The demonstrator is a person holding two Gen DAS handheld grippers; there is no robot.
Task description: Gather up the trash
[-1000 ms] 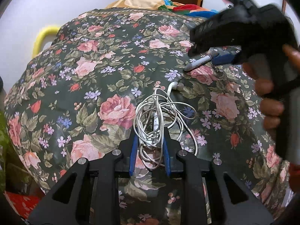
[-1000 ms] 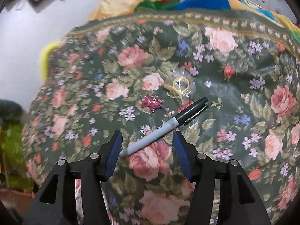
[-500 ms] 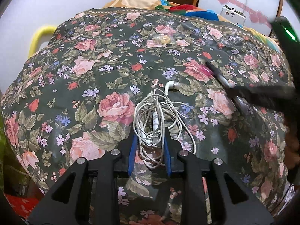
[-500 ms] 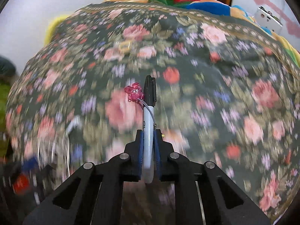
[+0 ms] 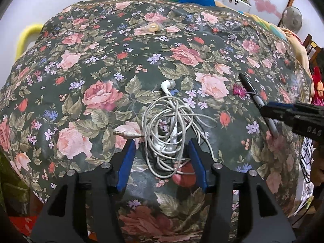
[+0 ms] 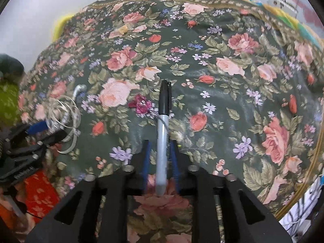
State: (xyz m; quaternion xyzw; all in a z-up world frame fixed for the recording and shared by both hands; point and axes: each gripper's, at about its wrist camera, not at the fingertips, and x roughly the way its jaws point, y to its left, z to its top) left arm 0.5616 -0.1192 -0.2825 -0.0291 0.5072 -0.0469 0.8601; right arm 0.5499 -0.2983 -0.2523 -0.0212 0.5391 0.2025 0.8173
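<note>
Left gripper (image 5: 162,154) jaws opening, blue pads apart either side of tangled white earphone cable (image 5: 170,129) on dark green floral bedspread (image 5: 101,64). Right gripper (image 5: 291,115) at right edge, grey marker with black cap (image 5: 255,99) between its jaws; small magenta wrapper (image 5: 239,90) beside marker.

Your left gripper (image 5: 162,160) points steeply down, its blue-padded fingers (image 5: 126,163) set apart on either side of the tangled white earphones (image 5: 170,125); the jaws are opening and the pads do not press the cord. Your right gripper (image 6: 160,158) also tilts steeply down, jaws opening, with narrow gaps between its pads and the grey marker (image 6: 162,141) lying between them. In the left wrist view it reaches in from the right edge.
</note>
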